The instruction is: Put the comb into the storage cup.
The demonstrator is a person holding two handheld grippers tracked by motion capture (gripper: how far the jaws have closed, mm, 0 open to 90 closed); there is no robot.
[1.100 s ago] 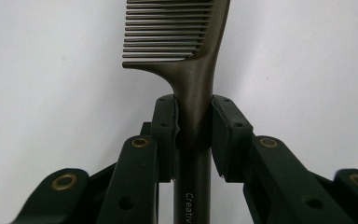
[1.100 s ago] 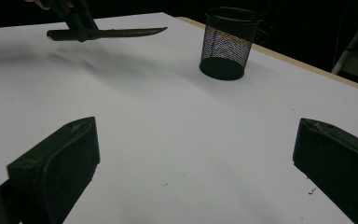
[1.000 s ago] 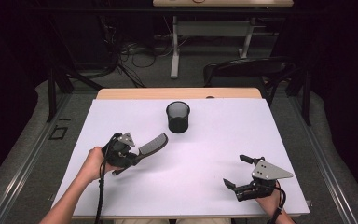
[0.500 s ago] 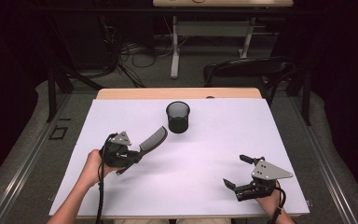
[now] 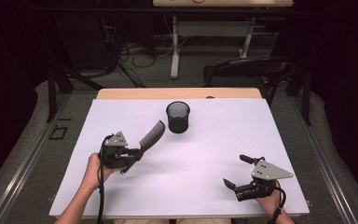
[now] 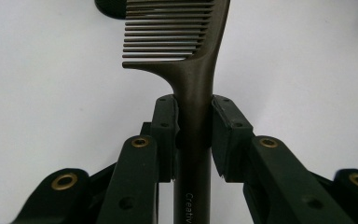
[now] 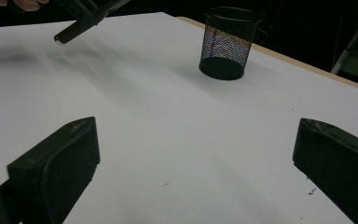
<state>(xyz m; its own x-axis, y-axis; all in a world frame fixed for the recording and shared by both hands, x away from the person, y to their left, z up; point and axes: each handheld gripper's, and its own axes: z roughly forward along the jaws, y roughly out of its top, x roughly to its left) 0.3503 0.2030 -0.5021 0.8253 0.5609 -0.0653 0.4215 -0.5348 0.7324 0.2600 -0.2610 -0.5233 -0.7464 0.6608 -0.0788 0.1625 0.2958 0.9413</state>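
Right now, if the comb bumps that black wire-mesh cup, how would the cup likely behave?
The black wire-mesh cup looks empty and see-through, so it is probably light and would likely slide on the smooth white table. Being upright, it may tip under a nudge near its rim. Once on its round side, it could roll.

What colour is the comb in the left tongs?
Dark brown comb, seen best in the left gripper view.
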